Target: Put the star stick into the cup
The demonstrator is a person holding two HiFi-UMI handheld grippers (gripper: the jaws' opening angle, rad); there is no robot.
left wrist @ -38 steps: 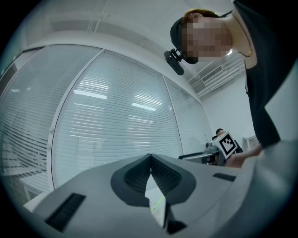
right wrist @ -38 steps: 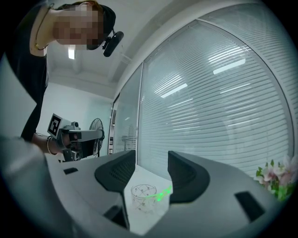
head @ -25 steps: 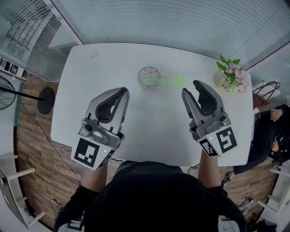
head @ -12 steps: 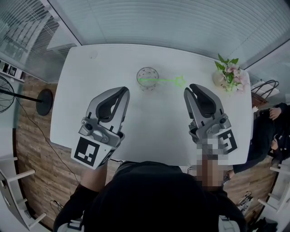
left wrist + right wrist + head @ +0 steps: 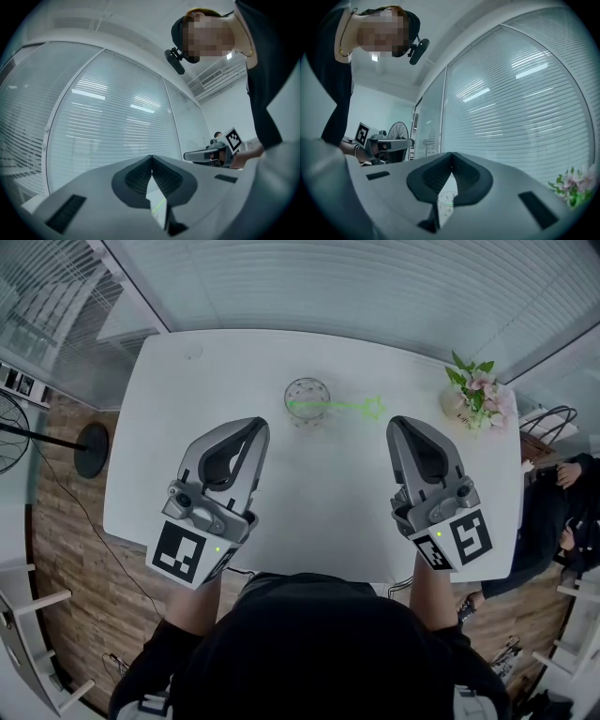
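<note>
A clear glass cup (image 5: 307,401) stands on the white table (image 5: 187,409), toward its far side. A thin green star stick (image 5: 339,408) rests in it and leans right, its star end (image 5: 374,407) out over the table. My left gripper (image 5: 255,427) hovers near the table's near left, shut and empty. On the near right my right gripper (image 5: 395,427) is likewise shut with nothing between its jaws. Both point toward the cup and stand well short of it. Through the gap under the right jaws the cup (image 5: 446,199) shows faintly.
A small pot of pink flowers (image 5: 476,395) stands at the table's right edge; the flowers (image 5: 573,185) show in the right gripper view too. A floor fan (image 5: 28,435) stands left of the table, and a seated person (image 5: 567,512) is at the far right.
The right gripper's jaws have closed from wide open to shut, empty. The left gripper, cup and star stick have stayed put.
</note>
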